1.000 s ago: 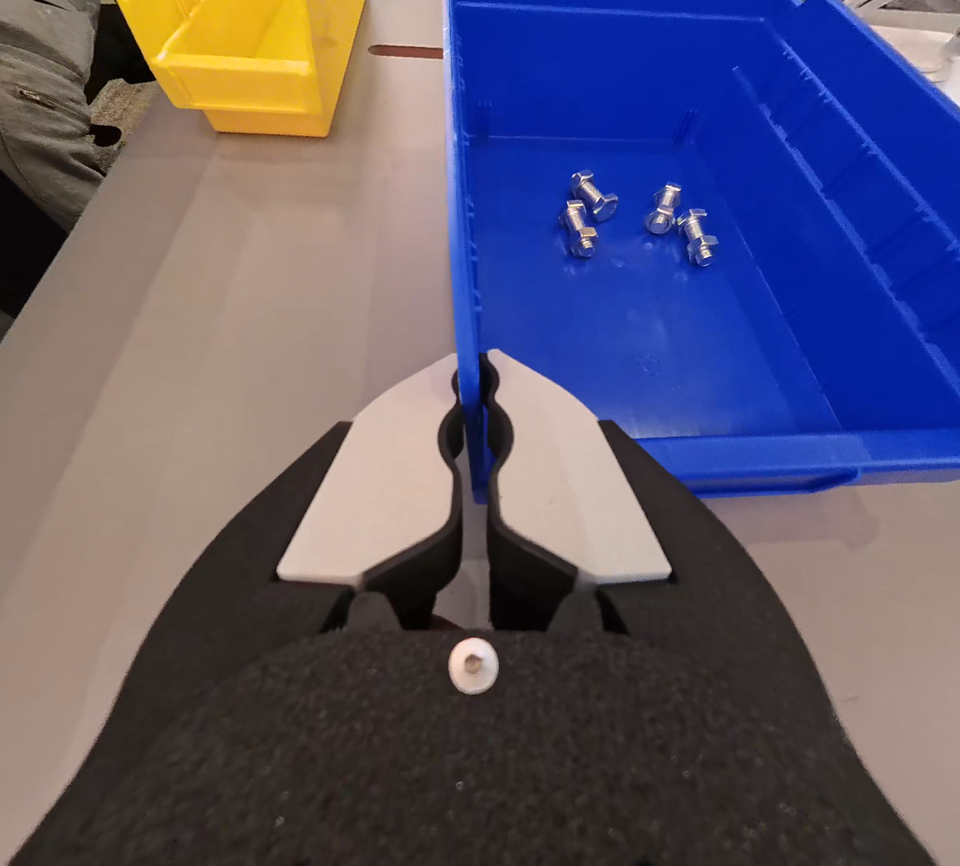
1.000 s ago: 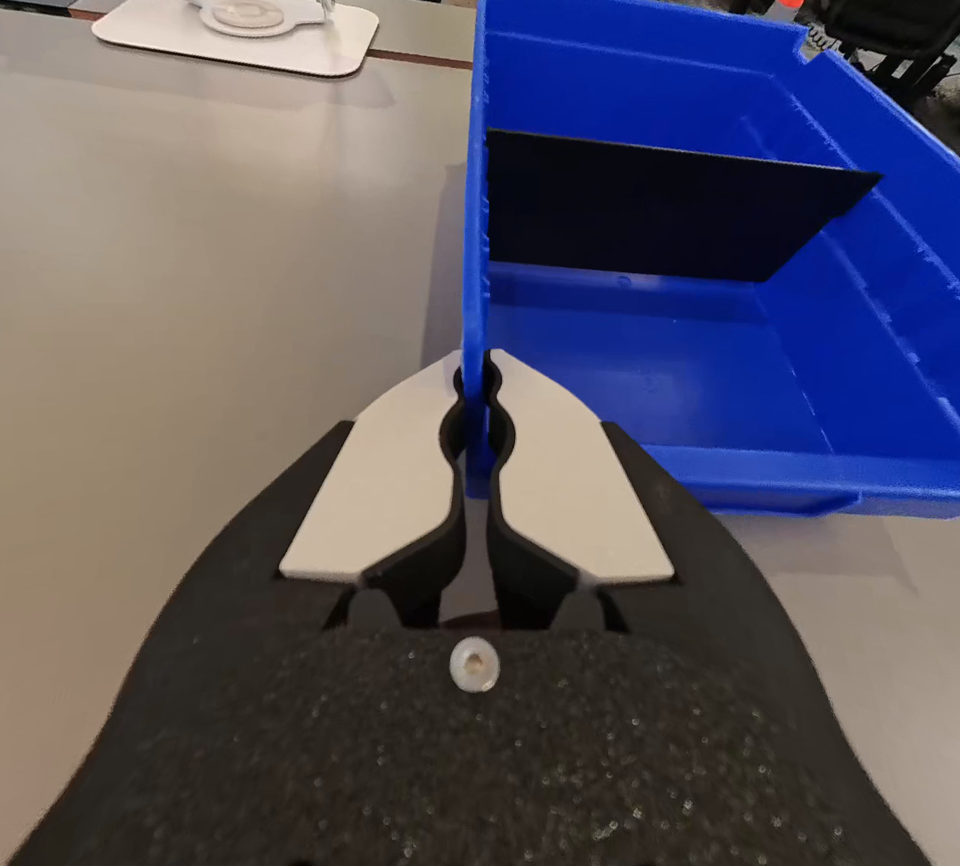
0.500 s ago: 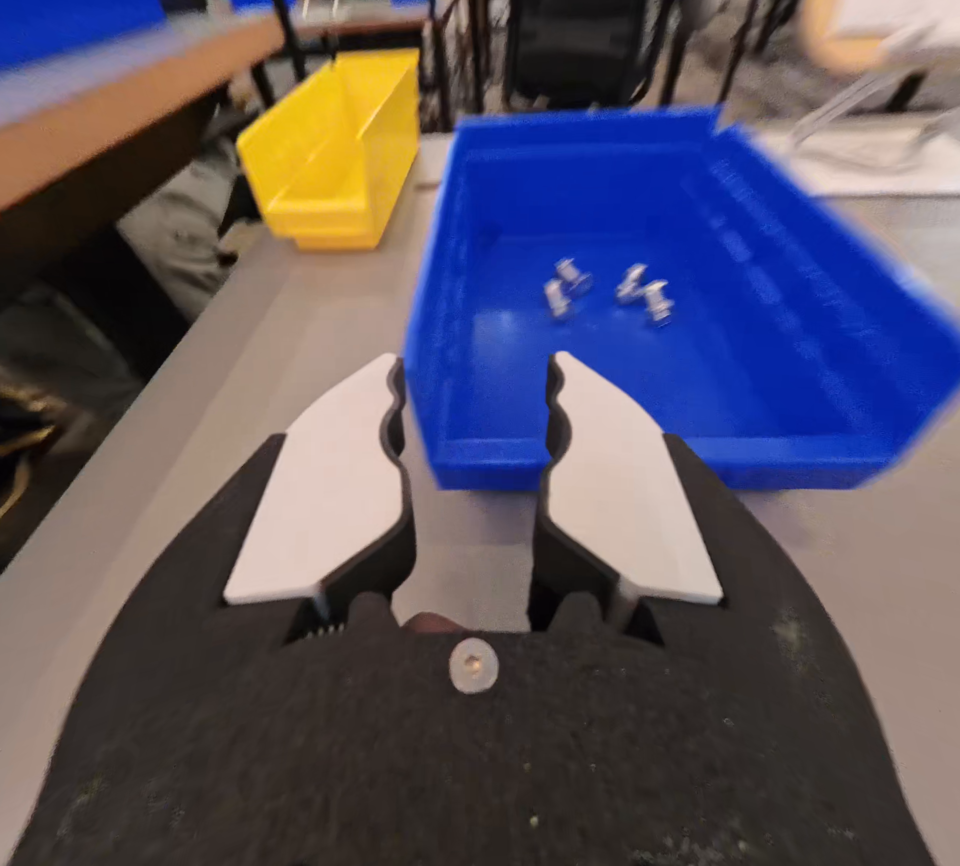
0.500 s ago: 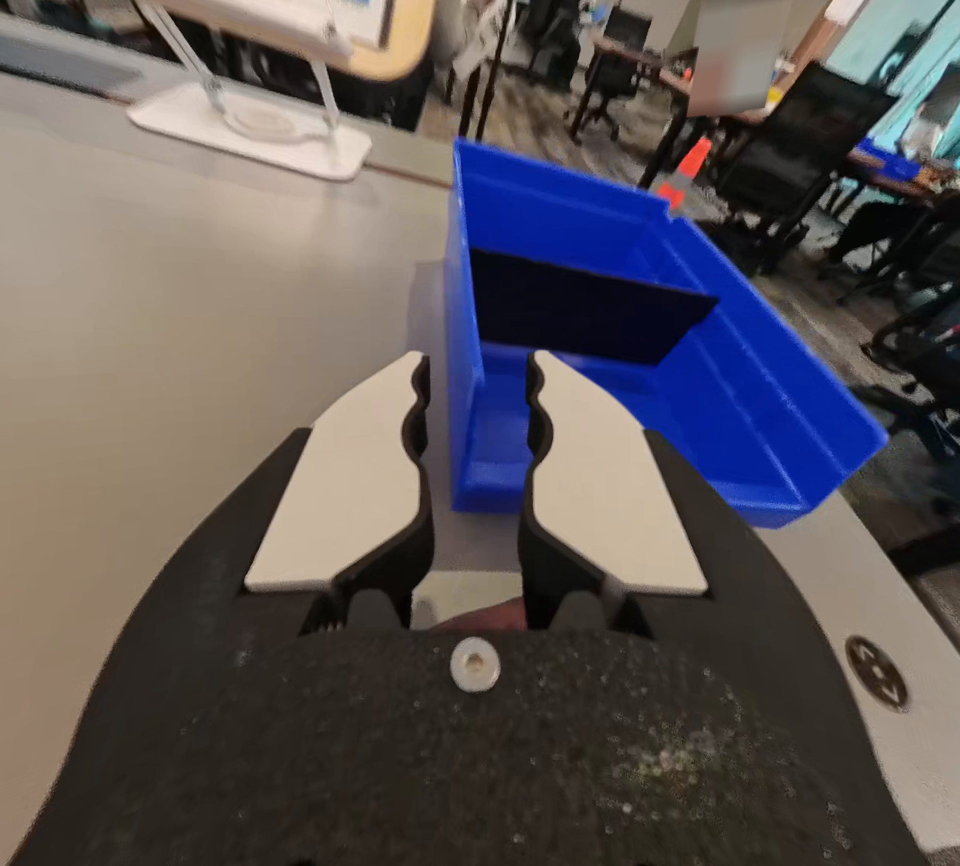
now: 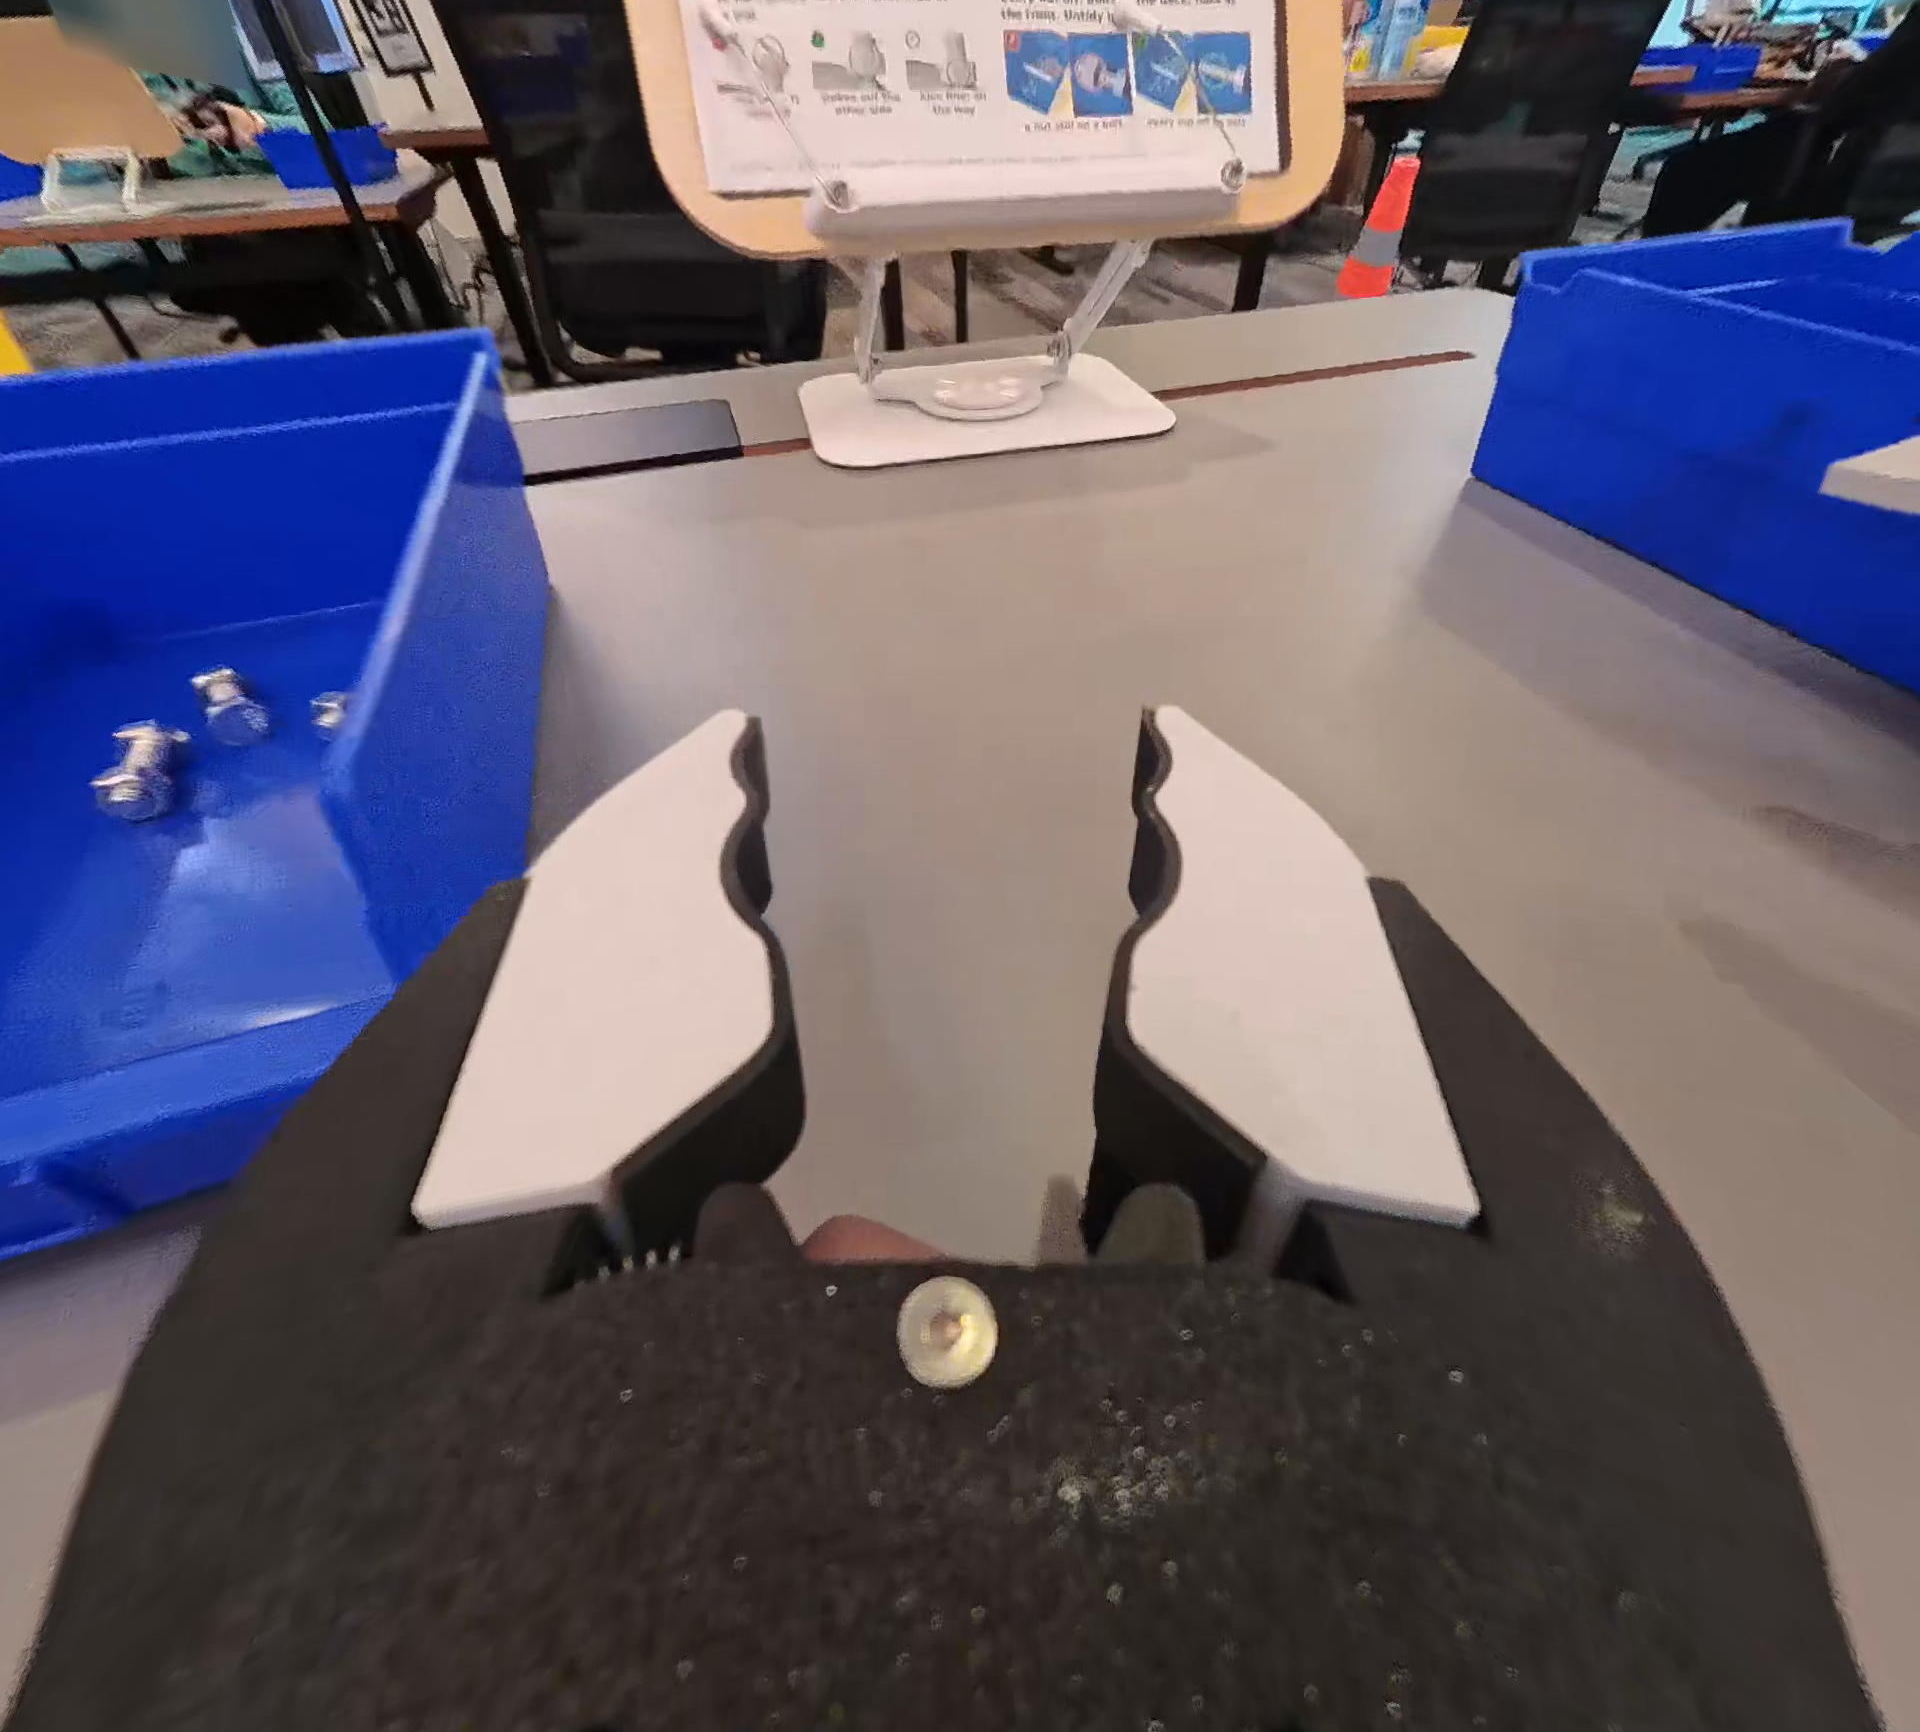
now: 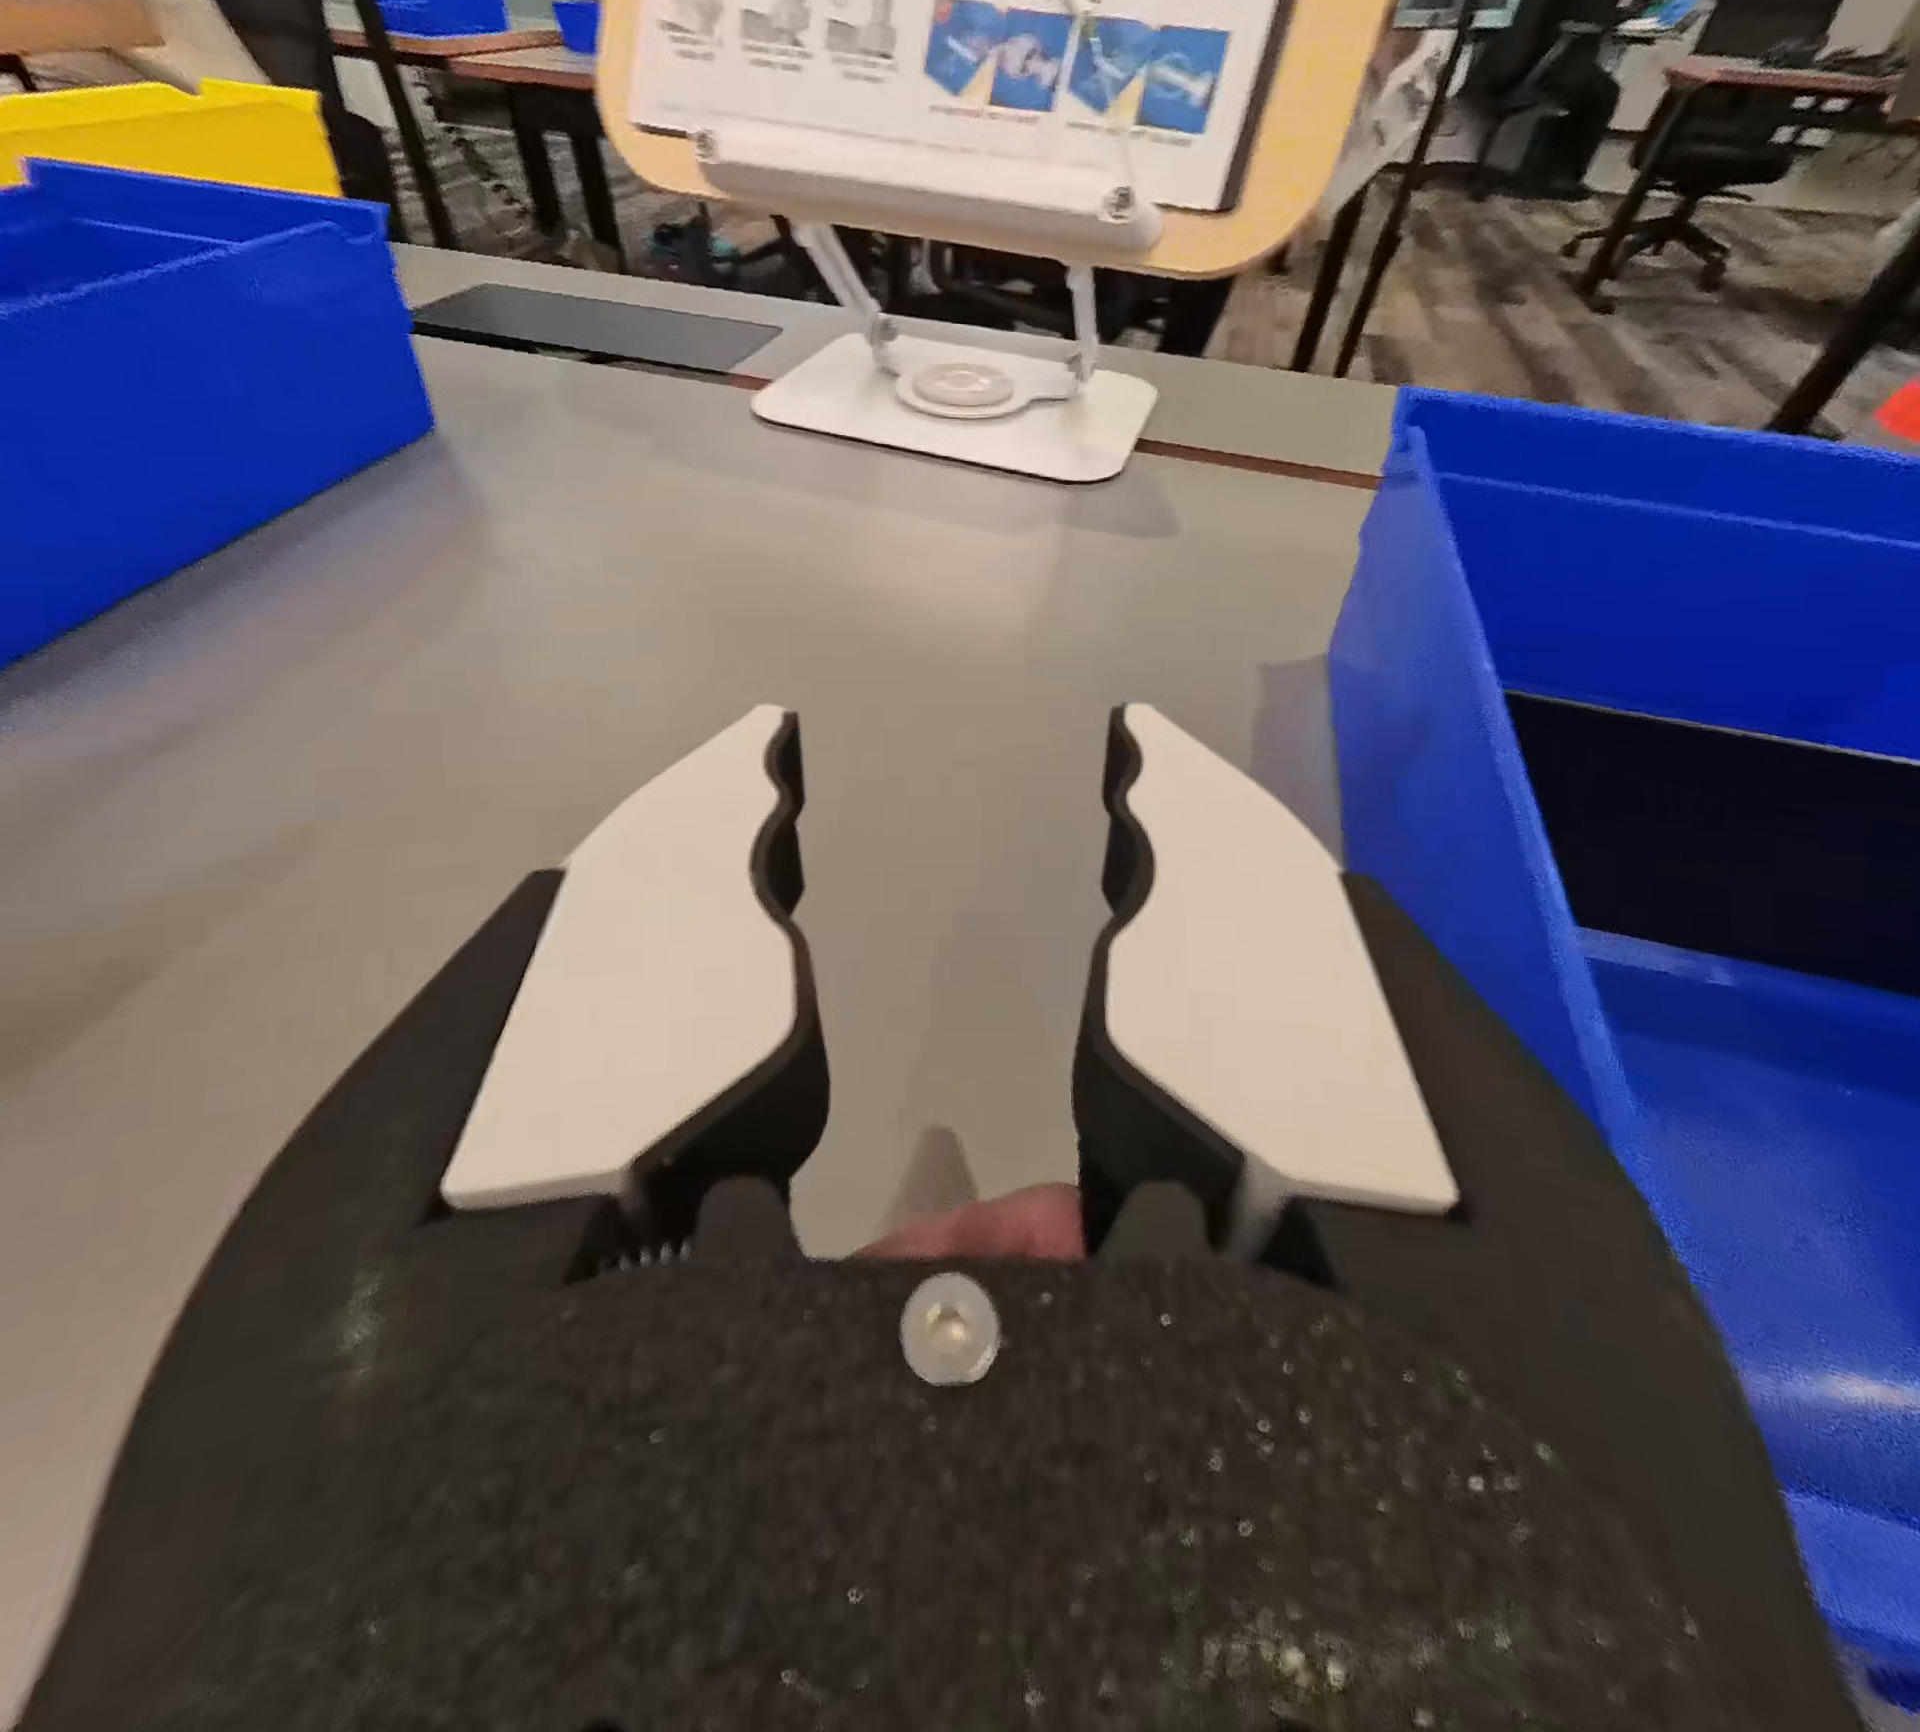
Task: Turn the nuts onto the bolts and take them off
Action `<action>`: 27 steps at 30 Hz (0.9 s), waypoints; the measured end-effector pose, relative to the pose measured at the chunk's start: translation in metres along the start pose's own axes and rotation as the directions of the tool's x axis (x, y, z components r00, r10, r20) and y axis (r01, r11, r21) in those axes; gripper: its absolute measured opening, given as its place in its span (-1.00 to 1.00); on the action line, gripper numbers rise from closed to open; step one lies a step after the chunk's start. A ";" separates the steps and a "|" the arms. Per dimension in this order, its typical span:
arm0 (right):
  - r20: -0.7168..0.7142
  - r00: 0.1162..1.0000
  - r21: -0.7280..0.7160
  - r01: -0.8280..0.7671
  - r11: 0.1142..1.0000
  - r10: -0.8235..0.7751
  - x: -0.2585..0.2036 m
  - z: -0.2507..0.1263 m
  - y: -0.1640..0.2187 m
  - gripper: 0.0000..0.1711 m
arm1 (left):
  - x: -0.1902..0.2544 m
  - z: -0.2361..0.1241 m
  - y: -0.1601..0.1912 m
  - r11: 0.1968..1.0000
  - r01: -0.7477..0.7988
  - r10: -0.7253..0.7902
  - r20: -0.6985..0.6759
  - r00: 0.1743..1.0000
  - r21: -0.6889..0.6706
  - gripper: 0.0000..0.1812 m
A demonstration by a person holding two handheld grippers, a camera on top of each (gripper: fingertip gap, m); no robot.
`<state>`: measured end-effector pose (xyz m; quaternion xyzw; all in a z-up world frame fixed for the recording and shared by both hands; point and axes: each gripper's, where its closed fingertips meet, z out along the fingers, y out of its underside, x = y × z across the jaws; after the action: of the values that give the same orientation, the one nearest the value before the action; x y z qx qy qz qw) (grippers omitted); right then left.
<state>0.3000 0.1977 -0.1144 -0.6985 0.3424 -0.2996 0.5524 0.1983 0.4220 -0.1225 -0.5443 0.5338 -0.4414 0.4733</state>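
Silver bolts with nuts on them (image 5: 140,768) lie in a blue bin (image 5: 436,747) at the left of the left wrist view; three show, one partly hidden by the bin wall. My left gripper (image 5: 945,726) is open and empty above the grey table, to the right of that bin. My right gripper (image 6: 954,721) is open and empty above the table, left of a second blue bin (image 6: 1455,747) with a black divider (image 6: 1704,841). That second bin also shows at the right of the left wrist view (image 5: 1662,477).
A board with an instruction sheet (image 5: 977,20) stands on a white stand (image 5: 987,409) at the table's far edge. A yellow bin (image 6: 166,134) sits behind the left blue bin (image 6: 187,394). Chairs, tables and a seated person are beyond.
Both grippers let go of the bin walls they were shut on, opened wide, lifted and swung toward the middle of the table, now facing the instruction board.
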 end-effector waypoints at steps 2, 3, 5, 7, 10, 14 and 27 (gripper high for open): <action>-0.033 0.999 0.000 -0.005 1.000 0.005 0.013 0.002 0.003 -0.36 | -0.002 0.006 0.003 1.000 0.005 -0.004 0.022 1.000 -0.023 -0.27; -0.043 0.999 0.008 -0.007 1.000 0.007 0.019 0.002 0.002 -0.38 | -0.001 0.007 0.001 1.000 0.000 0.000 0.009 1.000 -0.008 -0.30; -0.049 0.999 0.004 0.003 1.000 -0.003 0.026 0.005 0.004 -0.42 | -0.001 0.011 0.000 1.000 -0.003 0.003 0.005 1.000 -0.005 -0.32; -0.061 0.998 -0.012 0.009 1.000 -0.010 0.032 0.009 0.005 -0.40 | -0.002 0.018 0.002 1.000 0.011 -0.011 -0.001 1.000 -0.029 -0.32; -0.067 0.998 -0.001 -0.012 1.000 0.012 0.038 0.015 0.000 -0.41 | -0.002 0.033 0.003 0.997 0.035 -0.036 -0.017 0.999 -0.062 -0.31; -0.080 0.997 0.009 0.016 1.000 -0.015 0.033 0.020 -0.005 -0.38 | -0.011 0.049 -0.001 0.998 0.030 -0.029 0.017 0.999 -0.051 -0.29; -0.223 0.974 -0.031 -0.055 0.998 0.047 0.038 0.039 0.005 -0.33 | -0.002 0.054 0.000 0.997 -0.055 0.056 0.032 0.998 -0.047 -0.33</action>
<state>0.3526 0.1885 -0.1264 -0.6617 0.4255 -0.3550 0.5051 0.2517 0.4266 -0.1314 -0.5473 0.5510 -0.4065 0.4813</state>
